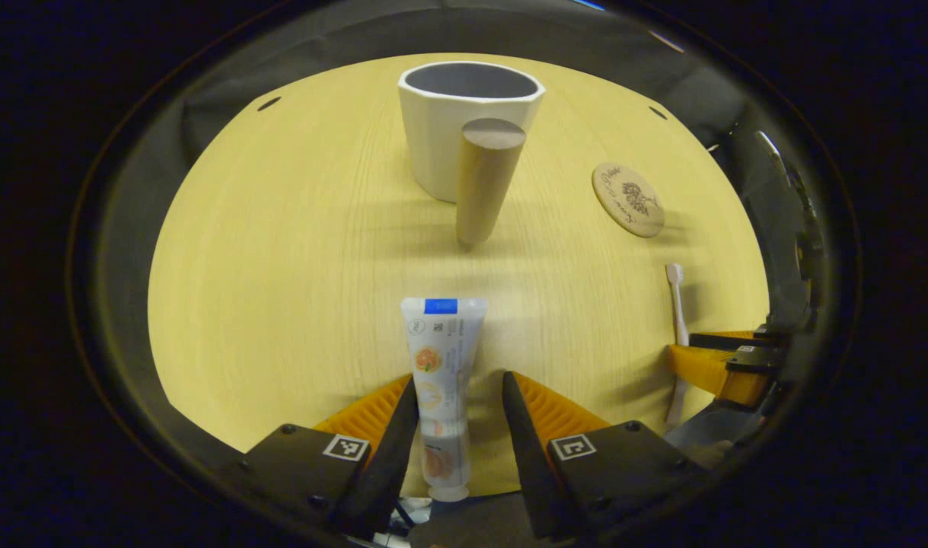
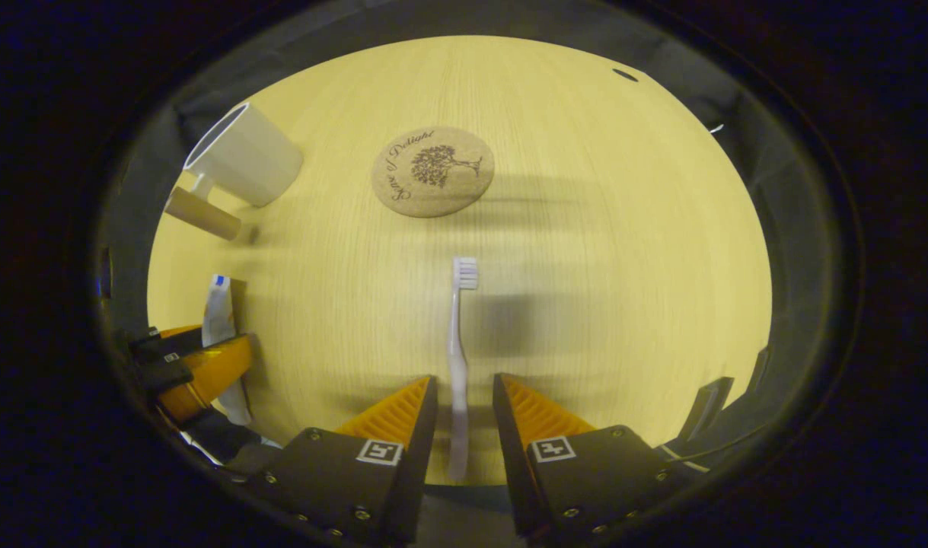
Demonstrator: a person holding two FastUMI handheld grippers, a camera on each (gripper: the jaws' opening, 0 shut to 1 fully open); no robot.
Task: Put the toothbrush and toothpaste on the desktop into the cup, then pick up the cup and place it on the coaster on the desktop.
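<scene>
Toothpaste (image 1: 441,380) soft, toothbrush (image 2: 457,358) light and stiff, both short of cup (image 1: 464,125); left gripper (image 1: 457,426) and right gripper (image 2: 464,418) straddle them narrowly, contact unclear—grip mid-body.

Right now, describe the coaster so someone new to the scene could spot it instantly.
Start at the pale wooden desktop. Beyond the bristle end of the white toothbrush, and to the right of the white cup with a wooden handle in the right gripper view, lies the round cork coaster. It is the one flat disc there, printed with a dark tree and curved lettering.
</scene>
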